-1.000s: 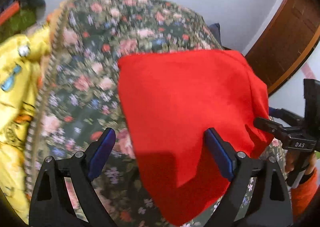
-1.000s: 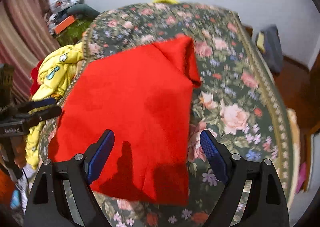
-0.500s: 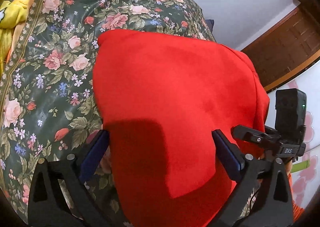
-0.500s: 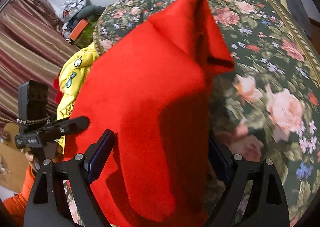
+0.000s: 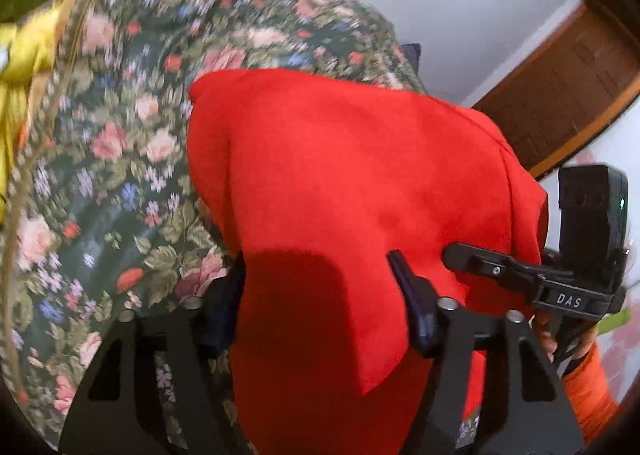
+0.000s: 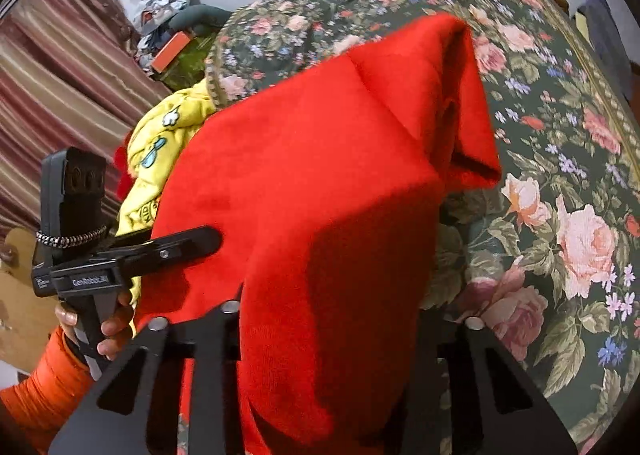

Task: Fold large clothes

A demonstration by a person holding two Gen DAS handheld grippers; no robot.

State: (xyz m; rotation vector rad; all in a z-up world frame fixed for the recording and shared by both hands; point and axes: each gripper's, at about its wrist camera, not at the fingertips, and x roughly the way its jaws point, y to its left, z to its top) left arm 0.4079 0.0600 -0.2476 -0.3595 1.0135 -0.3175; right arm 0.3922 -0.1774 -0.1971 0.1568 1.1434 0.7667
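Note:
A large red garment (image 5: 352,175) lies over the floral bedspread (image 5: 120,183), its near edge lifted. It also shows in the right wrist view (image 6: 320,183), with a folded sleeve part at the far end. My left gripper (image 5: 320,295) has its jaws narrowed on the red cloth's near edge. My right gripper (image 6: 332,327) is closed in on the cloth too, and the cloth hides its pads. Each view shows the other gripper gripping the garment's side: the right one (image 5: 520,271) and the left one (image 6: 160,247).
The floral bedspread (image 6: 560,175) stretches far and right. A yellow printed garment (image 6: 160,143) lies at the bed's left edge. Striped curtain (image 6: 52,87) and clutter stand at left. A brown wooden door (image 5: 568,79) is at right.
Both grippers have closed from wide open onto the red garment's near edge. The cloth has lifted and bunched toward the cameras.

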